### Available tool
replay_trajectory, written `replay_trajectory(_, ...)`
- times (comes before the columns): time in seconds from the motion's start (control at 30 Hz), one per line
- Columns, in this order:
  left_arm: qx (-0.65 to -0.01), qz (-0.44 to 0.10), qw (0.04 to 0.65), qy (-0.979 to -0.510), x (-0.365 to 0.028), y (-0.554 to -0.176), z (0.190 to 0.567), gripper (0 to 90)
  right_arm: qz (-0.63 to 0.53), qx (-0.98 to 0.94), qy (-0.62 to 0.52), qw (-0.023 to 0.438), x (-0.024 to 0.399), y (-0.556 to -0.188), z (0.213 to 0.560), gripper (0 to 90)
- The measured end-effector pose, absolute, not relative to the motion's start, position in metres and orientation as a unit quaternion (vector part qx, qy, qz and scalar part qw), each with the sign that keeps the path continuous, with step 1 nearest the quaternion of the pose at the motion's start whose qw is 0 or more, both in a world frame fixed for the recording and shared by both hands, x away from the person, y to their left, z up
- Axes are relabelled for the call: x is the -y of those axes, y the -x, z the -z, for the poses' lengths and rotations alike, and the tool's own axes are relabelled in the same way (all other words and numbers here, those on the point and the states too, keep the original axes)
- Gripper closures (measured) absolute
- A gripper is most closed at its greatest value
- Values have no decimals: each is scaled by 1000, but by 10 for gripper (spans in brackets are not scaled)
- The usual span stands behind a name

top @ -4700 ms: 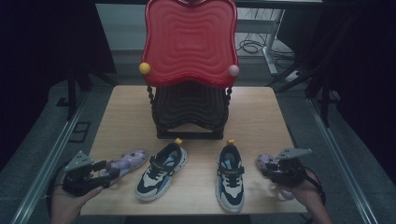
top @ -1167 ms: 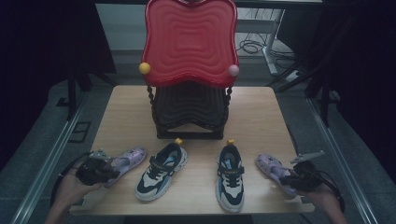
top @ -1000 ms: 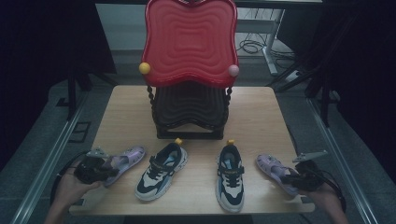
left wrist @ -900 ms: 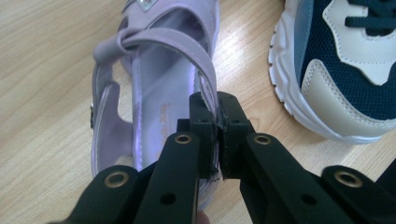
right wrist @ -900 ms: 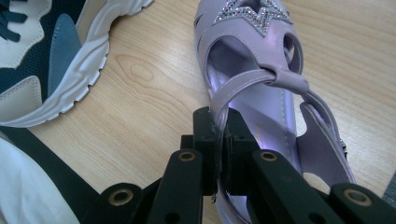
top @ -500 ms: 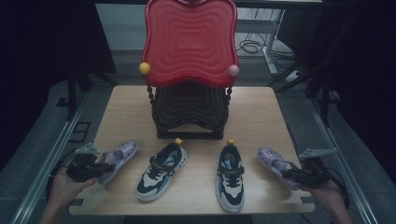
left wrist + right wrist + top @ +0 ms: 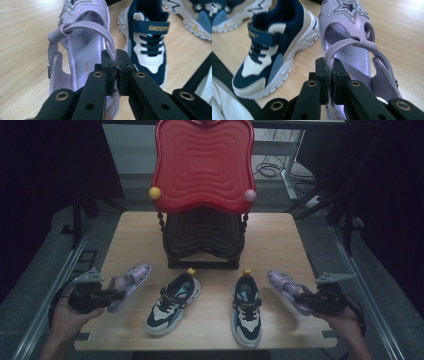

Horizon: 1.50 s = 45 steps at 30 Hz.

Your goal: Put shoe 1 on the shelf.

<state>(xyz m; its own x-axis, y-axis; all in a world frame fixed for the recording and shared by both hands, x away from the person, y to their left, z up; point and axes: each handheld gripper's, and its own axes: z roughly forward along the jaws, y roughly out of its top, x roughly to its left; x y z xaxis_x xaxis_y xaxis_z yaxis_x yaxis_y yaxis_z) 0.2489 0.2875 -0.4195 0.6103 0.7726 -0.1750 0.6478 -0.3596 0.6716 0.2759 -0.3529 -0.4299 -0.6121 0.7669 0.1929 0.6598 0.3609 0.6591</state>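
Left sandal (image 7: pixel 127 280): lilac, over the near-left part of the table (image 7: pixel 280 227). Long axis runs diagonally, toe toward the far right and tilted upward, heel end toward the left gripper (image 7: pixel 102 295). In the left gripper view the jaws are pinched together on the sandal's (image 7: pixel 80 50) rear strap.

Right sandal (image 7: pixel 287 290): lilac, over the near-right part of the table. Long axis diagonal, toe toward the far left, heel toward the right gripper (image 7: pixel 306 299). In the right gripper view the jaws are clamped on the strap of the sandal (image 7: pixel 352 50), whose star trim sits at the toe.

Hands: left hand (image 7: pixel 75 312) and right hand (image 7: pixel 342 317) enter from the near edge, each gripper roughly level and angled inward toward the table middle.

Between the sandals, two navy-and-white sneakers, left sneaker (image 7: pixel 172 302) and right sneaker (image 7: pixel 246 307), rest on the table, toes toward the near edge. Behind them stands a dark stand (image 7: pixel 202 240) carrying an upright red tray (image 7: pixel 202 162); its contents cannot be made out.
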Motion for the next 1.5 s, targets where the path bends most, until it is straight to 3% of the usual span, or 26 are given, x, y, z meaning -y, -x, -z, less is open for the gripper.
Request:
replay_trajectory(0.77, -409, -105, 418, -804, -258, -255, 386, 865, -440, -805, -387, 89, 307, -293, 396, 866)
replay_trajectory(1.5, -393, -133, 456, -788, -219, -272, 370, 867, -471, -803, -355, 85, 259, -306, 385, 866)
